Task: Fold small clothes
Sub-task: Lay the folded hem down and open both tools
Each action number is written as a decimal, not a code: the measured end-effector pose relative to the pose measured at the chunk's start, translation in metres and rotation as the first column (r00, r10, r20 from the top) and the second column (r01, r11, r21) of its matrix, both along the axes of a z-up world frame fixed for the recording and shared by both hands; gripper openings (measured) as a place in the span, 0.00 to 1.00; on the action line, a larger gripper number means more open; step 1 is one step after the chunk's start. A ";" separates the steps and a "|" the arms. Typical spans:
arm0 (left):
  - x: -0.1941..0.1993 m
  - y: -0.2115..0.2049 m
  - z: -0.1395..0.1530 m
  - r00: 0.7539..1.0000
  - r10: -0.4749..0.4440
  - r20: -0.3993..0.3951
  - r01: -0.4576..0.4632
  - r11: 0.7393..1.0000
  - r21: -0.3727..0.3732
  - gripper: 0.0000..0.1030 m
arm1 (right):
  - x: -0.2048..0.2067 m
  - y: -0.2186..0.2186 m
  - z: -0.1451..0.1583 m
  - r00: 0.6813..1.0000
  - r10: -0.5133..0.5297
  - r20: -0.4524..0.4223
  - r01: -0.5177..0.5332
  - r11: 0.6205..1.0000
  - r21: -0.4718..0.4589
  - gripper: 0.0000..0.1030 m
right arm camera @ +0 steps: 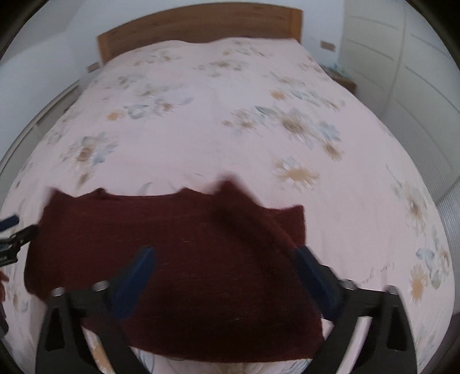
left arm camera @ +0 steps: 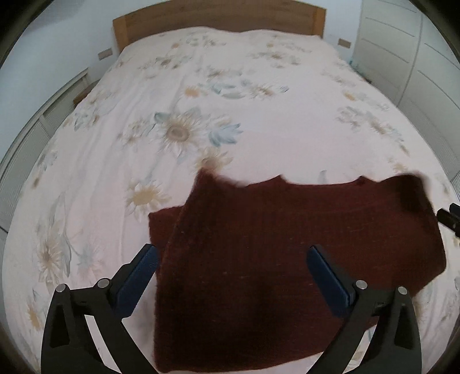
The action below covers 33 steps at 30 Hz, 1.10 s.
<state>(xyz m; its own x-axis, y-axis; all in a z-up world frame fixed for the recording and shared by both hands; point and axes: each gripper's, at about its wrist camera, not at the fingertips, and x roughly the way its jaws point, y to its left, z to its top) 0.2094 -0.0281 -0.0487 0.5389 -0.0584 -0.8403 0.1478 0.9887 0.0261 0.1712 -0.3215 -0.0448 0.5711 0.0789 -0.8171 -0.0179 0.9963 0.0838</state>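
We see a wide bed (left arm camera: 258, 95) under a pale floral cover, its wooden headboard (left arm camera: 218, 21) against a light wall (left arm camera: 57, 37), with white wardrobe doors (left arm camera: 402, 51) alongside.

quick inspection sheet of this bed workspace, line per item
surface: bed under a pale floral cover, a little wrinkled
job's things: one dark red knit garment lying on the near part of the bed, its left side flap folded over the body
clutter: nothing seen
grippers: left gripper open, right gripper open; both hang over the garment, nothing pinched by the blue pads
cables: nothing seen
surroundings: wooden headboard at the far end, white wardrobe on the right, pale wall behind
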 end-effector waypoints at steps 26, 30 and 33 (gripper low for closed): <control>-0.045 -0.014 -0.091 0.997 -0.060 -0.055 0.062 0.998 0.032 0.99 | -0.047 0.040 -0.096 0.998 0.055 -0.023 -0.056 0.995 -0.078 1.00; -0.044 0.007 -0.092 0.997 -0.043 -0.065 0.044 0.999 0.009 0.99 | -0.046 0.001 -0.094 1.000 -0.011 -0.029 0.010 0.999 -0.049 1.00; -0.047 0.014 -0.091 0.997 -0.046 -0.063 0.047 0.999 0.009 0.99 | -0.050 -0.014 -0.093 0.999 -0.039 -0.026 0.038 0.998 -0.049 1.00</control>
<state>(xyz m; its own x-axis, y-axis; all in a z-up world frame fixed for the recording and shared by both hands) 0.1626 -0.0139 -0.1401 0.4823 -0.0731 -0.8729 0.1954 0.9804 0.0259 0.1210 -0.3356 -0.1379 0.5507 0.0172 -0.8346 0.0221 0.9991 0.0351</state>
